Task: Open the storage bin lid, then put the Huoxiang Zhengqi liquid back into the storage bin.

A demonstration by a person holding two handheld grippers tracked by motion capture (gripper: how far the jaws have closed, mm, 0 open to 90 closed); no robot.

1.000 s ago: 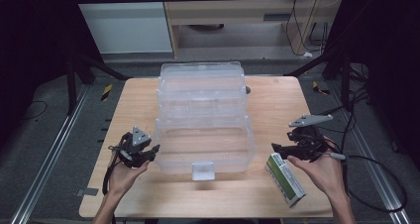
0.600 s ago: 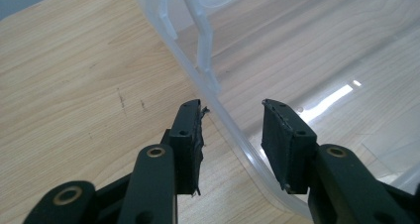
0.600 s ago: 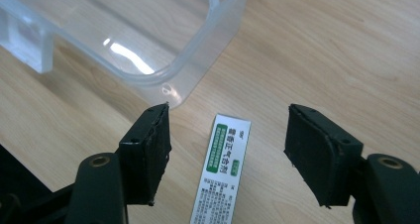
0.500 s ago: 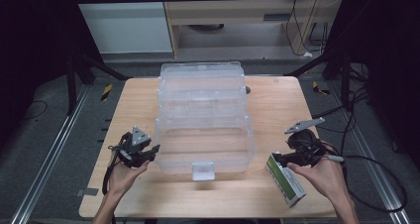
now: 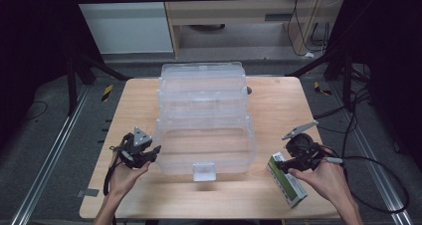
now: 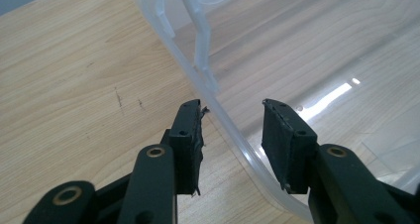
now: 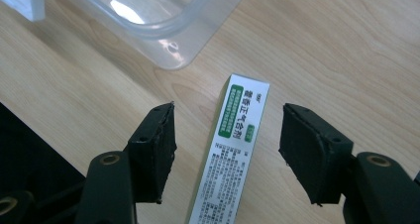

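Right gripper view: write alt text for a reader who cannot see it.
The right gripper hangs open over a white box with green print that lies flat on the wooden table, one black jaw to each side of it and neither touching. A rounded corner of the clear plastic bin sits beyond it.

One clear plastic bin (image 5: 204,130); one green-and-white box (image 5: 287,181); two grippers, left gripper (image 5: 152,152) and right gripper (image 5: 283,166).

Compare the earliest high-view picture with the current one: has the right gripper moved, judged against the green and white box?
Yes. The right gripper has come down toward the table's near edge: it was beyond the green and white box, and its open jaws, just closing a little, now straddle that box's far end.
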